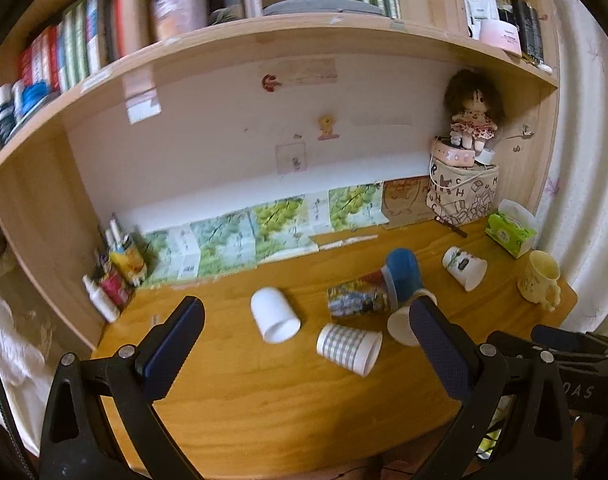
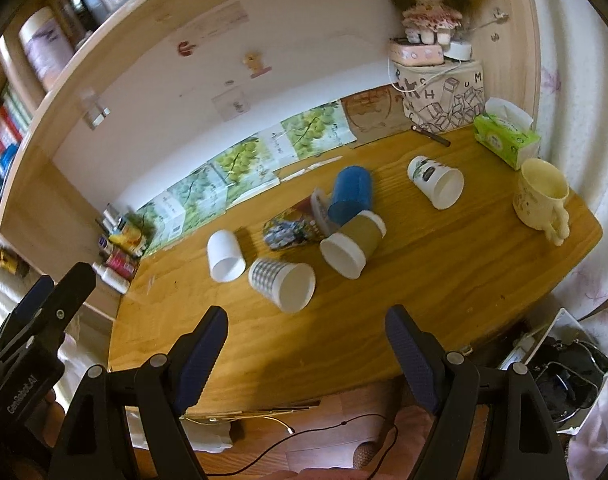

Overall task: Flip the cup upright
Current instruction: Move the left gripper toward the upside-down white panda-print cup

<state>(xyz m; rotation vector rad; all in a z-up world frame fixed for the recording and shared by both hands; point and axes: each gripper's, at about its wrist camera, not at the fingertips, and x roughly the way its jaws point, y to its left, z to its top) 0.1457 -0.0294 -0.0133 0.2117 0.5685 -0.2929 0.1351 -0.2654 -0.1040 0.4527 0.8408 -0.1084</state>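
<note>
Several cups lie on their sides on the wooden desk (image 1: 263,392): a plain white cup (image 1: 273,314) (image 2: 223,256), a grey checked cup (image 1: 348,348) (image 2: 281,282), a brown-sleeved cup (image 2: 352,246), a blue cup (image 1: 402,274) (image 2: 350,196), a colourful printed cup (image 1: 358,294) (image 2: 291,228) and a white printed cup (image 1: 464,267) (image 2: 436,186). My left gripper (image 1: 304,320) is open and empty above the desk, short of the cups. My right gripper (image 2: 306,328) is open and empty near the desk's front edge, just short of the checked cup.
A cream mug (image 1: 540,280) (image 2: 542,198) stands upright at the right edge beside a green tissue box (image 1: 510,232) (image 2: 506,140). A doll on a patterned bag (image 1: 462,196) sits at the back right. Bottles (image 1: 115,272) stand at the back left. Bookshelves hang above.
</note>
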